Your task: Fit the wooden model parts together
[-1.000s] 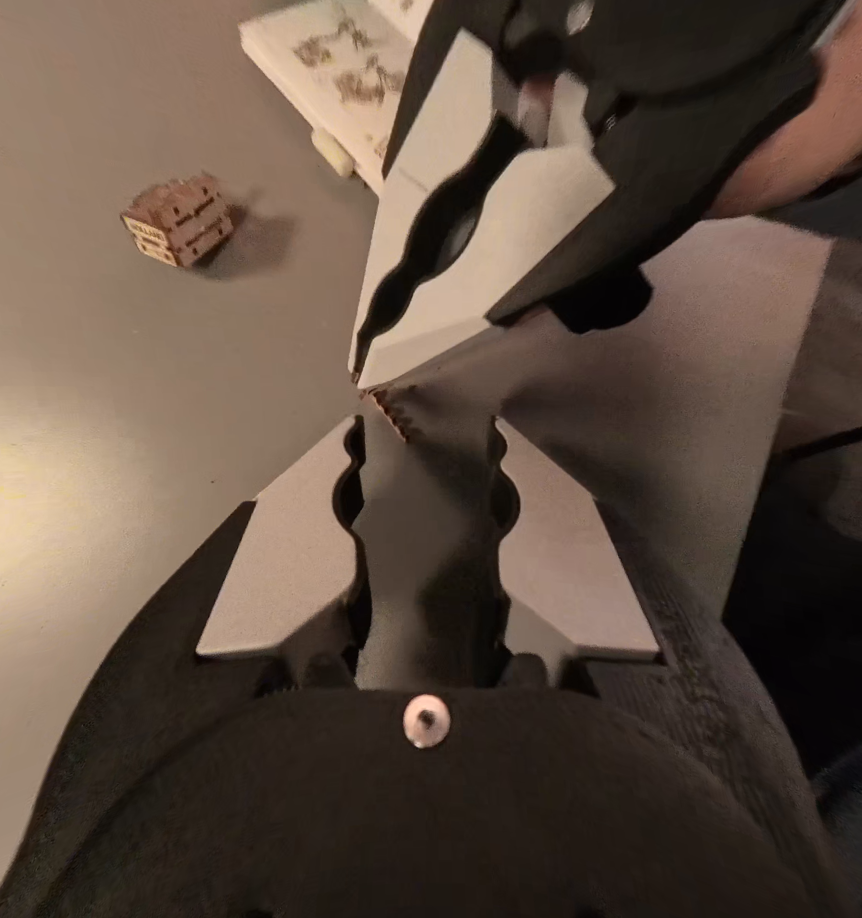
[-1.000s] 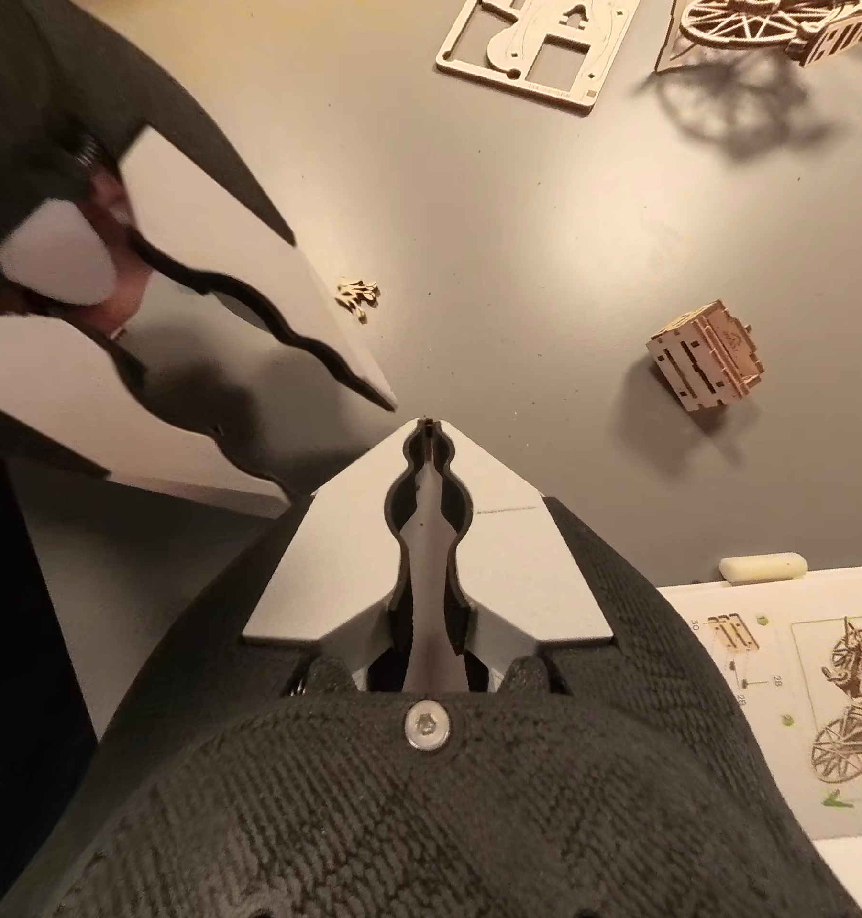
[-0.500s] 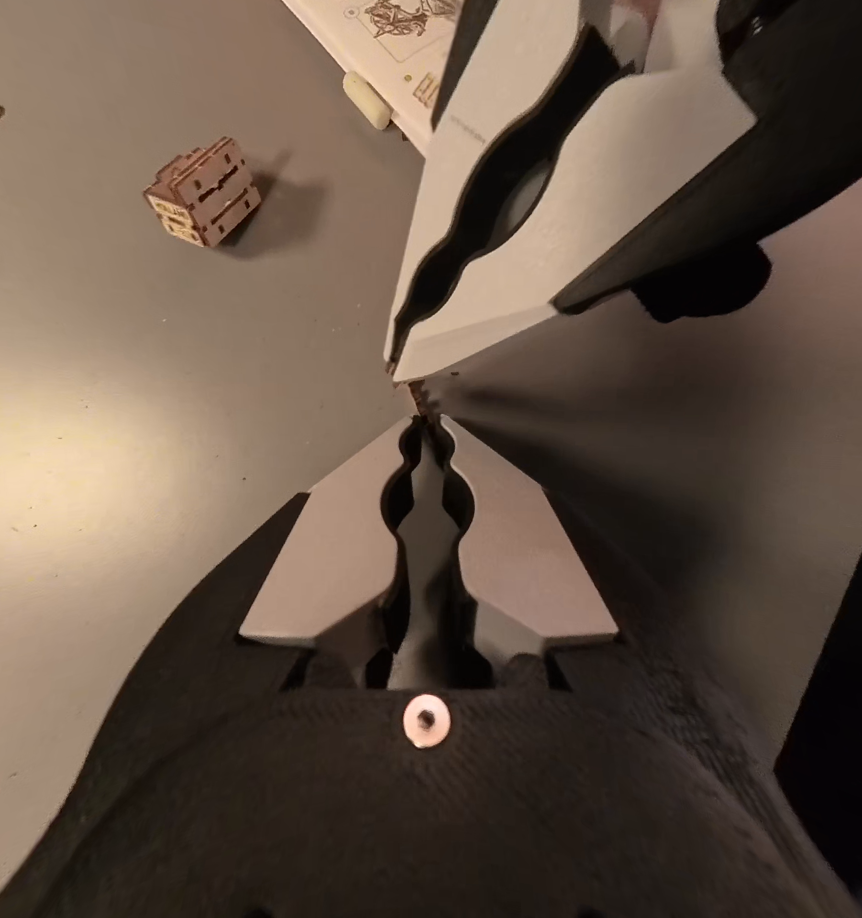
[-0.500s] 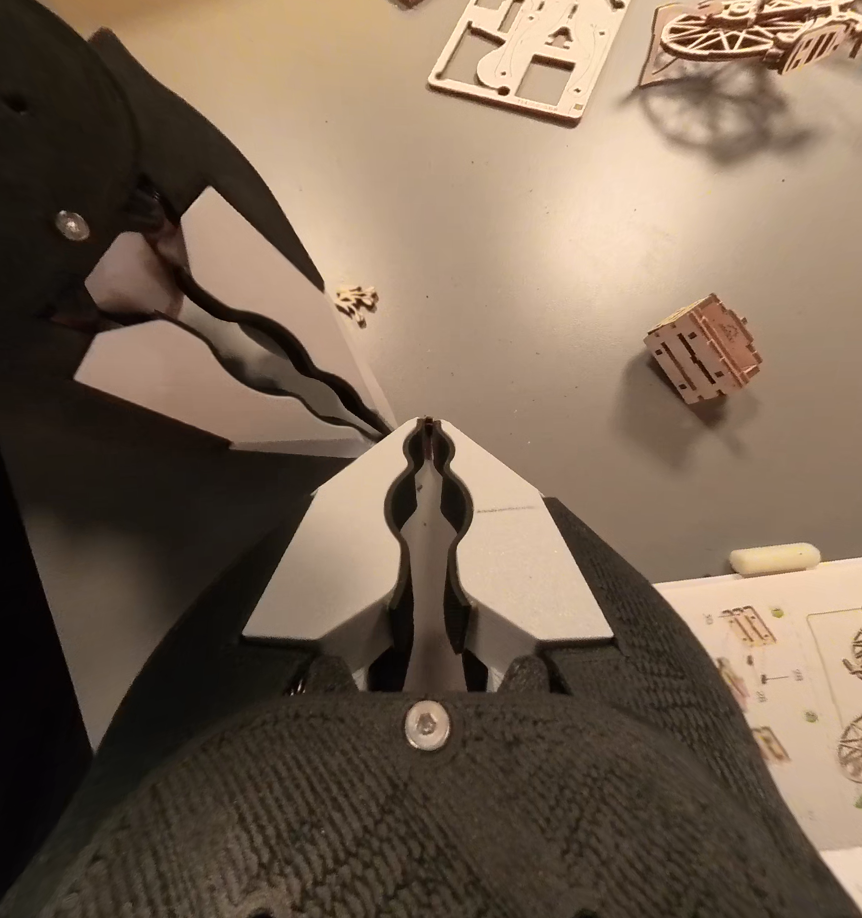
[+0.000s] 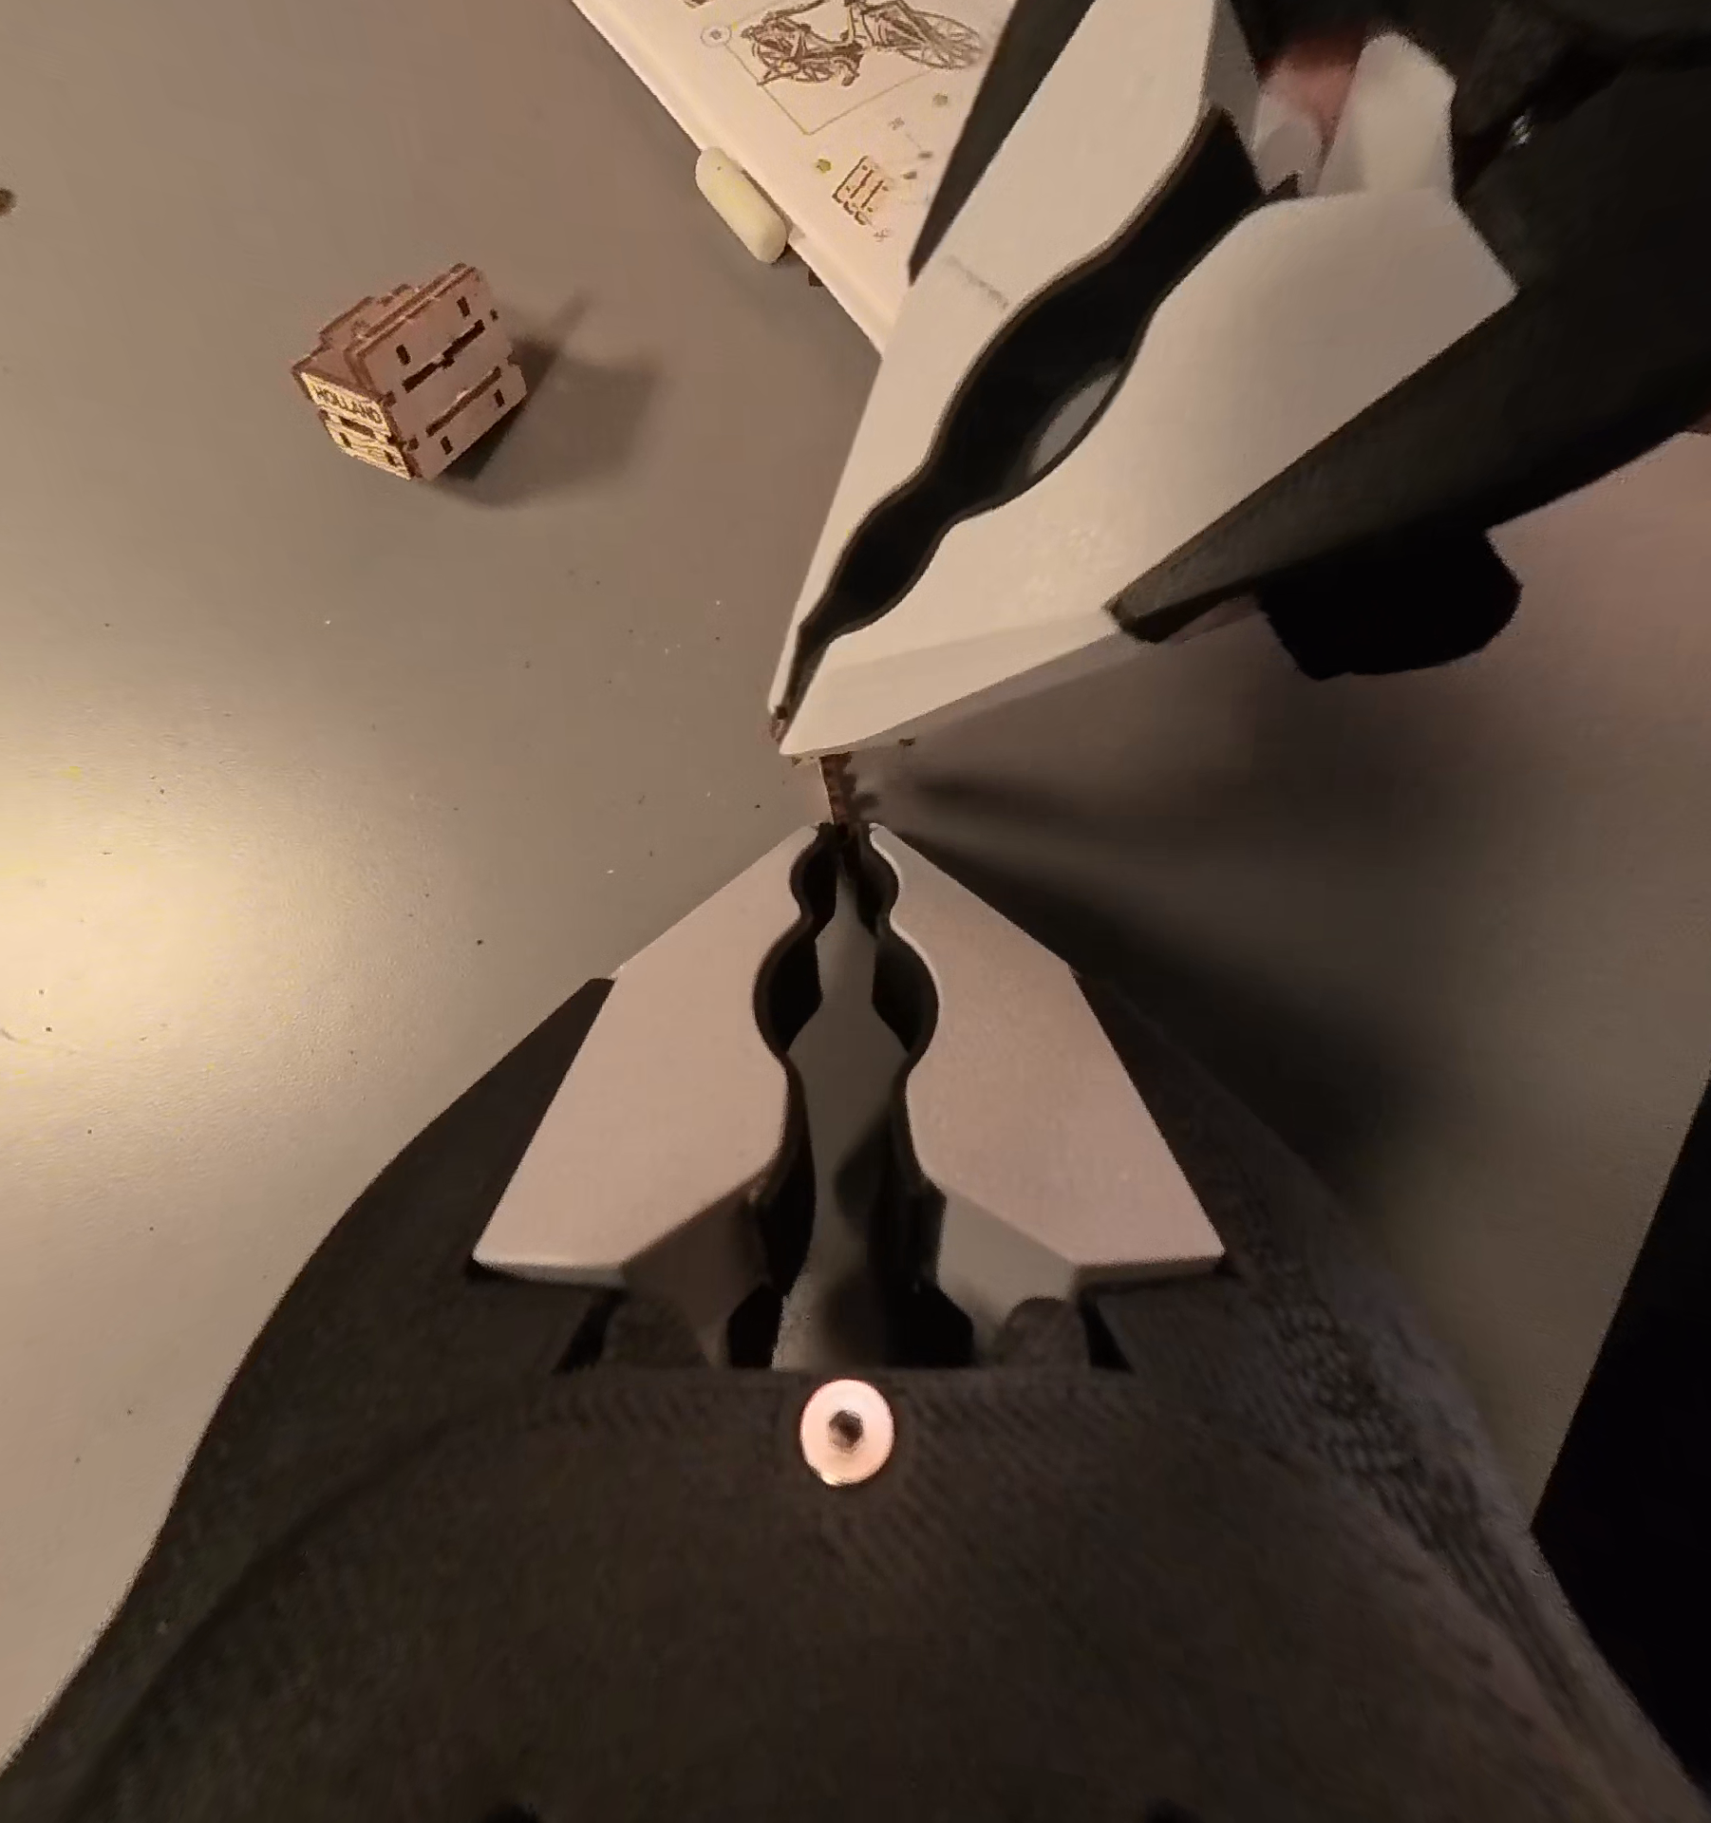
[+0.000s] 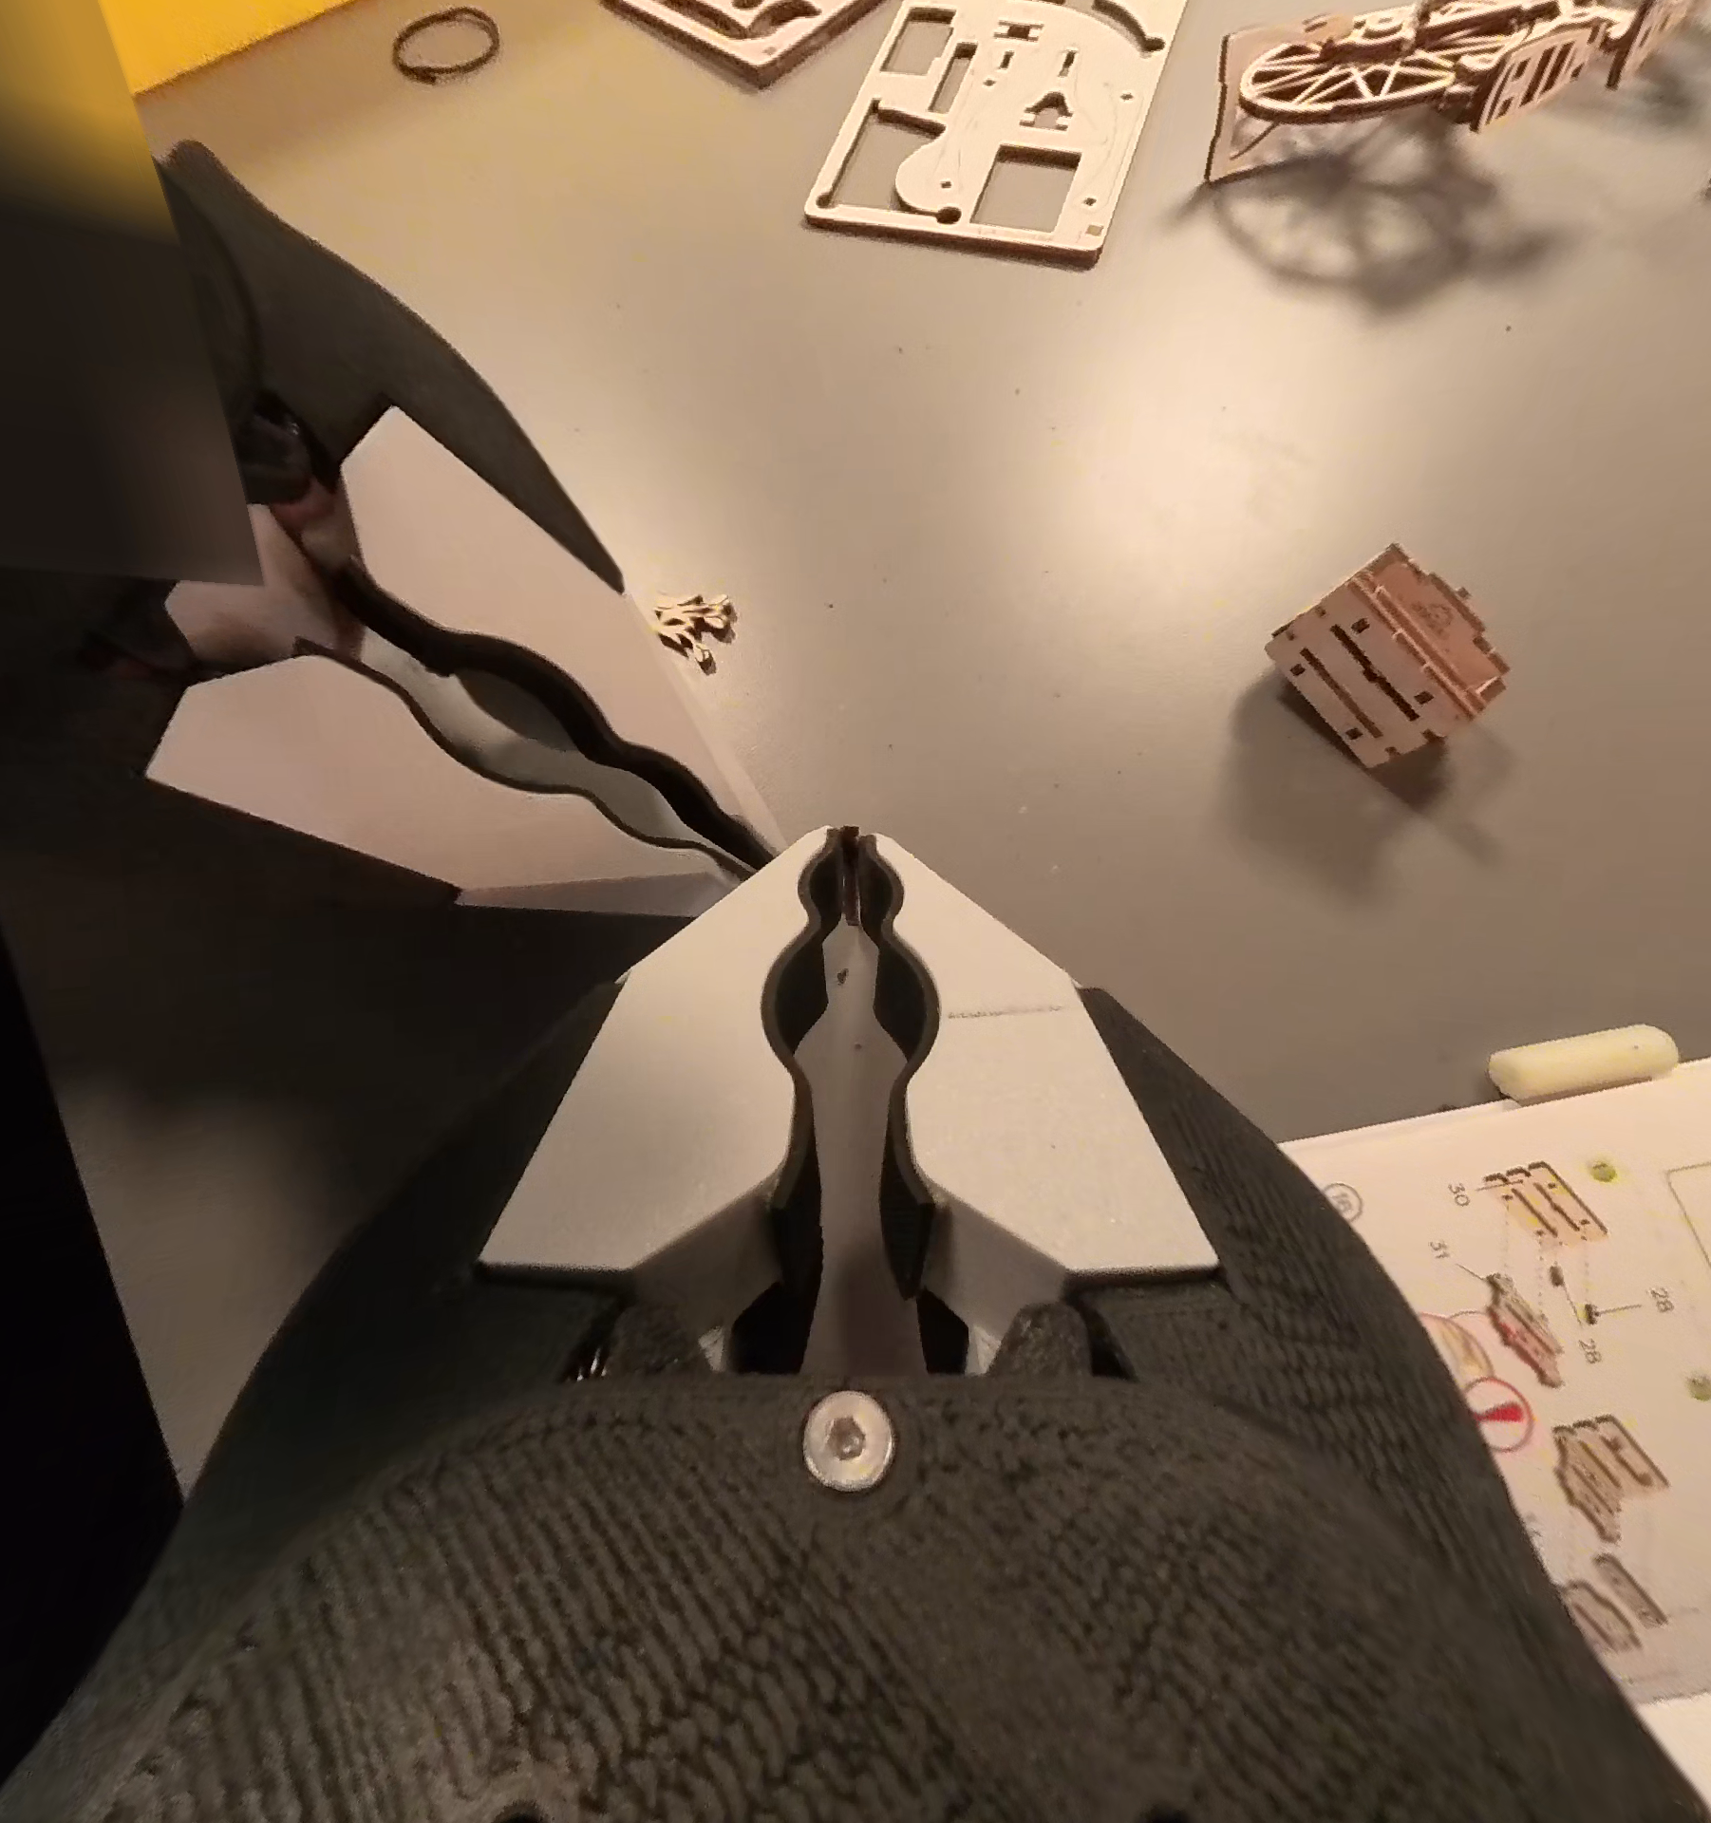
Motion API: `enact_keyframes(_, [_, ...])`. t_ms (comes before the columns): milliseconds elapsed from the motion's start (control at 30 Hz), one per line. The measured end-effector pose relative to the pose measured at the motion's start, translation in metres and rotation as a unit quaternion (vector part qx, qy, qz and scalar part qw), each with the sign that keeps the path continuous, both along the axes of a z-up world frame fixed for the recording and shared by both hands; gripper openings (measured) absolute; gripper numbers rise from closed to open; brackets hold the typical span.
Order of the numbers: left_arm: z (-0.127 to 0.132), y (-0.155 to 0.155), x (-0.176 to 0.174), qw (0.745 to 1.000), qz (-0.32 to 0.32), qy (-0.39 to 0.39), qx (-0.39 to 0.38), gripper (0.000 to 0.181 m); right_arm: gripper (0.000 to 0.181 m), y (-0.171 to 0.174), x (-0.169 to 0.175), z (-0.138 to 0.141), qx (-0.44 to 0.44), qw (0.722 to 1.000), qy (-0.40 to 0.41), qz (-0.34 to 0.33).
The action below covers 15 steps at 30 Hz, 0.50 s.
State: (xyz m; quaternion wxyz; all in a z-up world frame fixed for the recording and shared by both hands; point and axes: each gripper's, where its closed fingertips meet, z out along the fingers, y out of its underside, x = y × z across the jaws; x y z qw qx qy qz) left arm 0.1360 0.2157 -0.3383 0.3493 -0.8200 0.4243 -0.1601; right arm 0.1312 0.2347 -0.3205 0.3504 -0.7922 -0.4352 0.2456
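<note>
A small toothed wooden part [image 5: 838, 789] is pinched edge-on between both grippers above the grey table [image 5: 240, 740]. My left gripper [image 5: 844, 838] is shut on its near end. My right gripper [image 5: 784, 728] comes down from the upper right, shut on its far end. In the right wrist view, my right gripper [image 6: 850, 837] holds the thin part [image 6: 847, 878] between its tips. My left gripper [image 6: 758, 860] meets it tip to tip from the left. Most of the part is hidden by the fingers.
A small wooden crate [image 5: 408, 385] [image 6: 1384, 671] lies on the table. An instruction sheet [image 6: 1522, 1332] with a white stick [image 6: 1582, 1056] at its edge is near right. A punched wooden sheet [image 6: 1000, 128], a wheeled wooden model [image 6: 1424, 69] and a loose wooden piece [image 6: 696, 621] lie farther off. My left and right fingertips are right by each other.
My left gripper, open one second ago, has shut on the toothed part held by my right gripper. Both grippers stay tip to tip and have shifted slightly over the table.
</note>
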Motion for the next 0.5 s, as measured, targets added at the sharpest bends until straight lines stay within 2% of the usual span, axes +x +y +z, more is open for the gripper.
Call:
enact_keyframes(167, [0.0, 0.0, 0.0, 1.0, 0.0, 0.001, 0.004, 0.002, 0.001, 0.001, 0.0, 0.0, 0.006, 1.0, 0.011, -0.017])
enact_keyframes(300, [0.0, 0.0, 0.0, 1.0, -0.004, 0.001, 0.004, 0.001, 0.002, 0.001, 0.001, 0.002, -0.015, 0.996, 0.076, -0.05])
enact_keyframes(400, [0.0, 0.0, 0.0, 1.0, -0.005, -0.002, 0.005, 0.001, 0.013, 0.005, 0.008, 0.02, -0.001, 0.988, 0.138, -0.072])
enact_keyframes(500, [0.0, 0.0, 0.0, 1.0, -0.006, -0.005, 0.004, 0.001, 0.015, 0.003, 0.014, 0.017, -0.014, 0.988, 0.132, -0.073])
